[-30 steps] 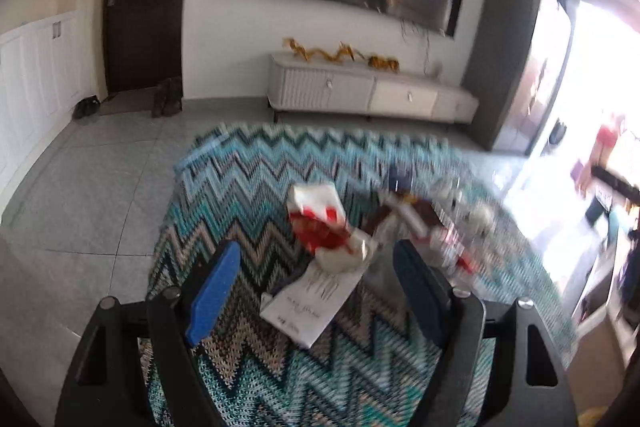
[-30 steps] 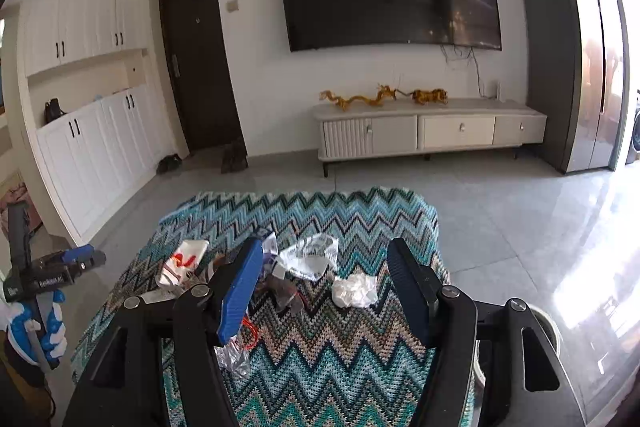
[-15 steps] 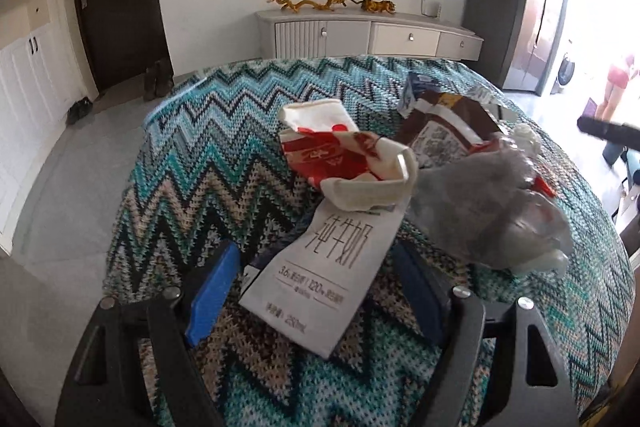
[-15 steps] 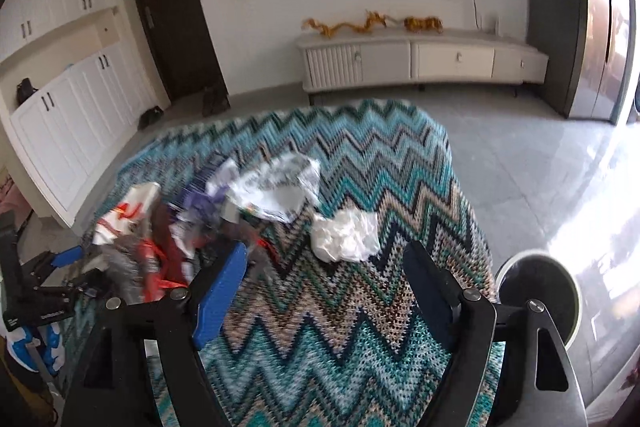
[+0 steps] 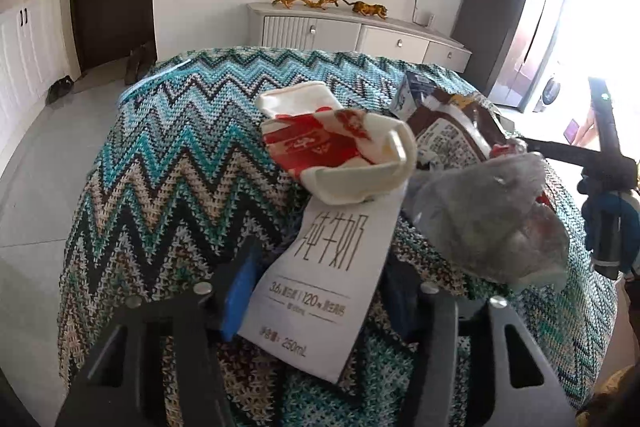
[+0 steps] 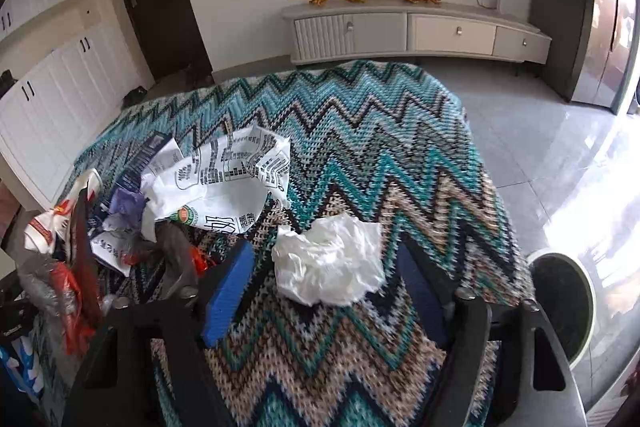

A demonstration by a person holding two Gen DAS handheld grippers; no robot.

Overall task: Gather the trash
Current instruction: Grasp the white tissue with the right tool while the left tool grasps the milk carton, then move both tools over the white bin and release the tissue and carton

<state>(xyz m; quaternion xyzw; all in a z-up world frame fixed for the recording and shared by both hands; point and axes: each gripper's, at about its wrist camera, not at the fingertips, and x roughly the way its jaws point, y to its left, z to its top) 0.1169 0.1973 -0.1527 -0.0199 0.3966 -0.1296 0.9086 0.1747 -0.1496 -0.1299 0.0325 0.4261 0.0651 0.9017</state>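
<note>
The landmark throughout is the blue, teal and beige zigzag knitted cloth (image 5: 168, 187) that covers the table.

Nearest its front edge, the left gripper (image 5: 320, 291) straddles the white flattened milk carton with grey printed lettering (image 5: 320, 279). The carton lies flat on the cloth with its long axis running away from the camera and a little to the right, almost in line with the gripper, so the blue pads stand at its two long sides. The jaws have just been closing with the carton between them; the blue pad on the left sits right at the carton's edge, but whether both pads already press on it I cannot tell, since the other pad is half hidden behind the carton. Further back, the carton's far end is overlapped by a crumpled red-and-white paper cup (image 5: 340, 151), so a lift would likely drag or tip that cup. Beside them to the right lie a clear crumpled plastic bag (image 5: 488, 219) and a brown printed wrapper (image 5: 452, 135).

On the cloth's right half, the right gripper (image 6: 324, 291) brackets a crumpled white tissue wad (image 6: 328, 263), which lies between and slightly beyond its fingertips. These jaws have also just been closing, yet gaps show on both sides of the wad, so they are released and holding nothing. Off the cloth's right edge, on the floor, stands a white round bin with a dark inside (image 6: 560, 303); the right hand is the nearer to it
</note>
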